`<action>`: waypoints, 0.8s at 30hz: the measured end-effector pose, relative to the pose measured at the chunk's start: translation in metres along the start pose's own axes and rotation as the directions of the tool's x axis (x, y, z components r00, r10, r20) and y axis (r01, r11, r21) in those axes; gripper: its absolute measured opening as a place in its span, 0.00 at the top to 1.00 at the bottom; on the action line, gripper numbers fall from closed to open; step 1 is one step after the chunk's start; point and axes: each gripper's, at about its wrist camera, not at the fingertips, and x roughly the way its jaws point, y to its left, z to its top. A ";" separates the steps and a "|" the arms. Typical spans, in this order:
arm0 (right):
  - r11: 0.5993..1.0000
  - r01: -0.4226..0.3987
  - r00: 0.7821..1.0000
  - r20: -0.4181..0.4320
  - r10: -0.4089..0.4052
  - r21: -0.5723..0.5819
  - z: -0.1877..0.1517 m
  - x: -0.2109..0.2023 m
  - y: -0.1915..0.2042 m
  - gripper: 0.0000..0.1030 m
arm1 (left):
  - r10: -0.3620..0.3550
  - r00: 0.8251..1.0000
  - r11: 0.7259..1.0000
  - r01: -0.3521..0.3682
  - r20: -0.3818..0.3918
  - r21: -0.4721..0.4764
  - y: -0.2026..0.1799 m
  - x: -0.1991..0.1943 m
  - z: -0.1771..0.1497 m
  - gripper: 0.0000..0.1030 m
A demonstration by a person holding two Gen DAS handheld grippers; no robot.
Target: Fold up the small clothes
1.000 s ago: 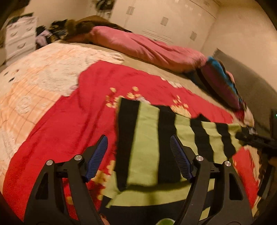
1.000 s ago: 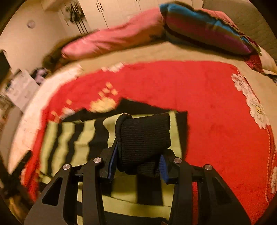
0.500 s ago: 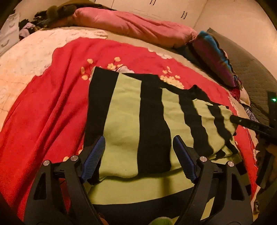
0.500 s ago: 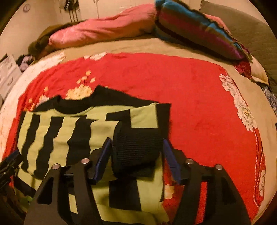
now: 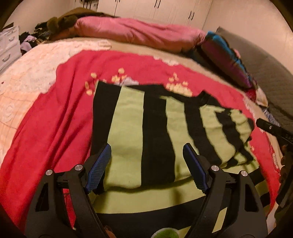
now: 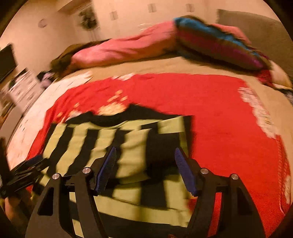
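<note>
While the striped sweater (image 5: 155, 139) lies mid-frame on the red blanket (image 5: 55, 131), left tongs (image 5: 146, 164) and right tongs (image 6: 144, 164) gape empty.

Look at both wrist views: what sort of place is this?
Very likely a bedroom. The striped sweater lies on a bed's red blanket, with a long pink pillow at the far edge and white wardrobe doors behind.

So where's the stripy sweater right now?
The stripy sweater lies on the red blanket, on the near part of the bed, in both wrist views. The pink pillow is far behind it.
</note>
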 end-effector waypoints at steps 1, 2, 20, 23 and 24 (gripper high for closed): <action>1.000 -0.005 1.000 -0.020 0.005 -0.013 0.000 0.008 0.005 0.37 | 0.013 1.000 1.000 -0.013 -0.016 0.001 0.001 0.003 -0.001 0.29; 1.000 -0.005 0.999 -0.033 0.004 -0.022 0.000 0.013 0.009 0.37 | 0.018 1.000 1.000 -0.018 -0.025 -0.001 0.001 0.006 -0.002 0.29; 0.993 0.117 0.981 -0.153 -0.116 -0.001 -0.010 0.058 -0.002 0.30 | 0.045 0.998 0.998 -0.043 -0.051 0.035 0.001 0.014 -0.006 0.21; 0.995 0.092 0.987 -0.133 -0.087 0.031 -0.011 0.043 -0.004 0.26 | 0.043 0.998 0.999 -0.042 -0.049 0.030 0.001 0.012 -0.005 0.17; 0.996 0.083 0.989 -0.126 -0.077 0.041 -0.012 0.036 -0.004 0.25 | 0.042 0.998 0.999 -0.041 -0.047 0.027 0.001 0.011 -0.005 0.17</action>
